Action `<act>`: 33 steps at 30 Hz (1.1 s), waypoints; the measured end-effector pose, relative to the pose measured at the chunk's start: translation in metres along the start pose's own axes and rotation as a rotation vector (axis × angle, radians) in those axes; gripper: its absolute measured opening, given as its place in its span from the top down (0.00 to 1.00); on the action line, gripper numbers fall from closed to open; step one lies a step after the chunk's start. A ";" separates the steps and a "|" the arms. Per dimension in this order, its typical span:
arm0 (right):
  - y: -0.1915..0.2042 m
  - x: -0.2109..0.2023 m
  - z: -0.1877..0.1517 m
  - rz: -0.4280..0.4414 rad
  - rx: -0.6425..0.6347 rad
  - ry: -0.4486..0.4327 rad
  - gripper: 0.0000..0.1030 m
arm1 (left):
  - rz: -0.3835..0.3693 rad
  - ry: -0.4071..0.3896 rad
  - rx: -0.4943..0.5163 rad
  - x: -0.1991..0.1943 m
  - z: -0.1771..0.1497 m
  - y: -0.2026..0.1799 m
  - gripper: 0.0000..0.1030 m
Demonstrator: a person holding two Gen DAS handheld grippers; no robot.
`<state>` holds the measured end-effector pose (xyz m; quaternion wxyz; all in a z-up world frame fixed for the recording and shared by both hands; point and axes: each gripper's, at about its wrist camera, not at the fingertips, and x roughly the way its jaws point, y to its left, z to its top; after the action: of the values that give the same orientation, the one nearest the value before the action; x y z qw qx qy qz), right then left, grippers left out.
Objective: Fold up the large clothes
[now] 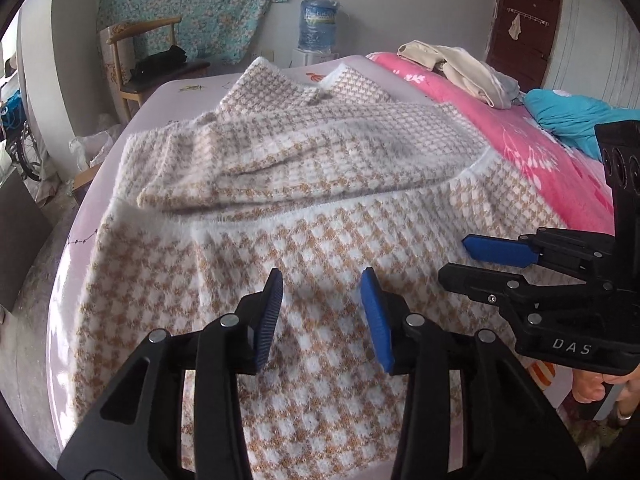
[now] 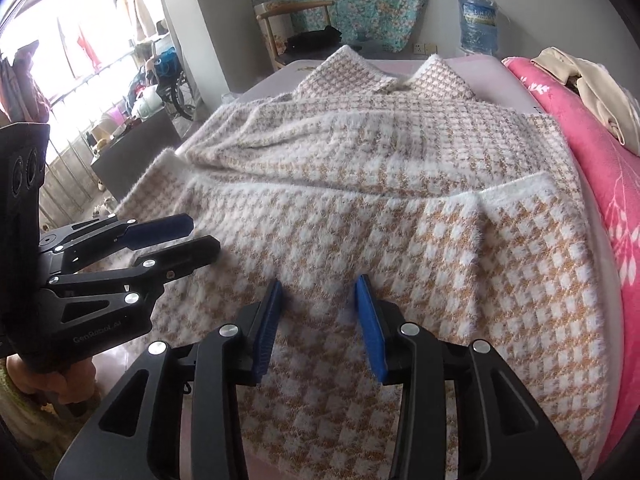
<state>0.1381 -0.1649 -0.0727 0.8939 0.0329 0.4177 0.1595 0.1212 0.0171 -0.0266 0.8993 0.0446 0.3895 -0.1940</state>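
A large fuzzy tan-and-white houndstooth sweater [image 1: 304, 208] lies spread on the bed, with both sleeves folded across its chest; it also shows in the right wrist view [image 2: 360, 208]. My left gripper [image 1: 322, 276] is open and empty, just above the sweater's lower body. My right gripper [image 2: 318, 284] is open and empty too, over the lower body a little to the right. Each gripper shows in the other's view: the right one [image 1: 452, 258] at the right, the left one [image 2: 206, 234] at the left. Nothing is held.
The bed has a pale lilac sheet [image 1: 176, 92] and a pink floral blanket [image 1: 532, 152] along its right side, with beige clothes [image 1: 460, 68] and a teal garment [image 1: 568, 116] on it. A wooden chair [image 1: 144, 60] and a water jug [image 1: 318, 26] stand beyond the bed.
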 end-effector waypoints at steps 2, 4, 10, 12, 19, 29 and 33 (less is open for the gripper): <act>-0.004 -0.003 0.003 -0.020 0.006 -0.021 0.65 | 0.009 -0.012 0.018 0.001 0.004 -0.003 0.61; -0.015 0.005 0.005 -0.014 0.044 -0.007 0.65 | 0.045 0.024 0.022 0.014 0.006 -0.005 0.61; -0.028 0.020 0.008 0.029 0.119 0.004 0.62 | 0.057 0.058 -0.060 0.030 0.010 0.006 0.50; -0.033 0.014 0.007 0.033 0.150 0.000 0.62 | 0.059 0.062 -0.064 0.030 0.010 0.007 0.49; -0.055 0.012 0.001 -0.037 0.191 -0.013 0.67 | 0.069 0.067 -0.081 0.031 0.010 0.010 0.41; -0.044 -0.010 0.003 -0.095 0.168 -0.019 0.46 | 0.140 0.081 -0.072 0.031 0.012 0.009 0.26; -0.041 -0.018 0.002 -0.139 0.148 -0.014 0.36 | 0.160 0.087 -0.081 0.033 0.012 0.010 0.20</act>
<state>0.1393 -0.2091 -0.0660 0.9008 0.0710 0.4233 0.0656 0.1532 0.0132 -0.0425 0.8953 0.0478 0.4307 -0.1035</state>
